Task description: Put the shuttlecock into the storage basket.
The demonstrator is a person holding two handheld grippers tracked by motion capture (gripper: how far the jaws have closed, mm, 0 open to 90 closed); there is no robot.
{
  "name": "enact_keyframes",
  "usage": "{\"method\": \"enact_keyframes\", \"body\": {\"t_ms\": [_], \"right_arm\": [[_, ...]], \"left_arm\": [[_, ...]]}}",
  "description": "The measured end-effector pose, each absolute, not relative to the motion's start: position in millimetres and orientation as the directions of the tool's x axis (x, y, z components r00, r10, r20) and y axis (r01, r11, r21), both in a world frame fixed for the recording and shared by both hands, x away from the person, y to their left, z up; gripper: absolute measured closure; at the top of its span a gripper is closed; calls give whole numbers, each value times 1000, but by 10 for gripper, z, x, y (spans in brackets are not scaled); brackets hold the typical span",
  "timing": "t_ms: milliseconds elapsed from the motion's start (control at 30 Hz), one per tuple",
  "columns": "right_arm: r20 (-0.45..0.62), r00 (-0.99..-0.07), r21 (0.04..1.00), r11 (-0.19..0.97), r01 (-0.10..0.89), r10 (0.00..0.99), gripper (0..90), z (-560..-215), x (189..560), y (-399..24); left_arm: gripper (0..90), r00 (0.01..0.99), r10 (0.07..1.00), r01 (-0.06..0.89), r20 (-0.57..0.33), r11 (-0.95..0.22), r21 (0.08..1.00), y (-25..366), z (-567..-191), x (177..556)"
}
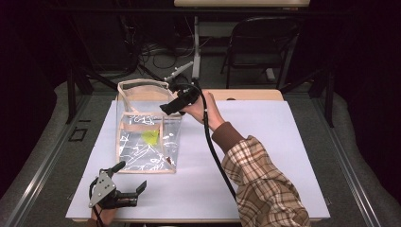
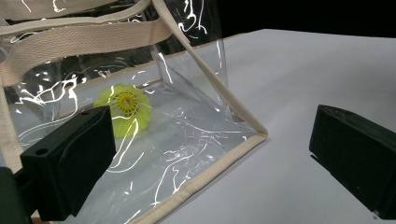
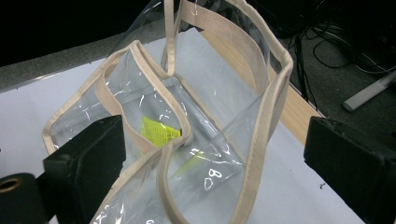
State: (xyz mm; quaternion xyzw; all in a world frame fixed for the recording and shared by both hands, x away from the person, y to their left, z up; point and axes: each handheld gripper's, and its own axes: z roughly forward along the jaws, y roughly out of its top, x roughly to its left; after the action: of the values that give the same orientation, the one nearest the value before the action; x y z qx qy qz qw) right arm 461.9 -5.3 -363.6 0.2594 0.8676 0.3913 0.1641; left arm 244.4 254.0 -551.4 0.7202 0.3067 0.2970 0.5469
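While a yellow shuttlecock (image 2: pixel 124 108) lies inside the clear tote bag (image 1: pixel 147 142), the right gripper (image 1: pixel 171 107) hovers above the bag's rim, jaws released; the left gripper (image 1: pixel 126 177) rests just beside the bag's near corner, jaws spread, empty.

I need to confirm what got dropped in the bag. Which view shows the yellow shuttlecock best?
The left gripper view: the yellow shuttlecock lies close up inside the clear tote bag, cork and skirt visible. The right gripper view shows a partly hidden yellow patch; the high view, a small yellow spot.
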Motion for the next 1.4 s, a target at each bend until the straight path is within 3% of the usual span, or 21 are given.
{"method": "enact_keyframes", "body": {"t_ms": [1400], "right_arm": [[-73,-784,779,526,341,617,9,-3974,4052,-982]], "left_arm": [[3,636,765,113,98,-218,969,2562,-5513,2413]]}}
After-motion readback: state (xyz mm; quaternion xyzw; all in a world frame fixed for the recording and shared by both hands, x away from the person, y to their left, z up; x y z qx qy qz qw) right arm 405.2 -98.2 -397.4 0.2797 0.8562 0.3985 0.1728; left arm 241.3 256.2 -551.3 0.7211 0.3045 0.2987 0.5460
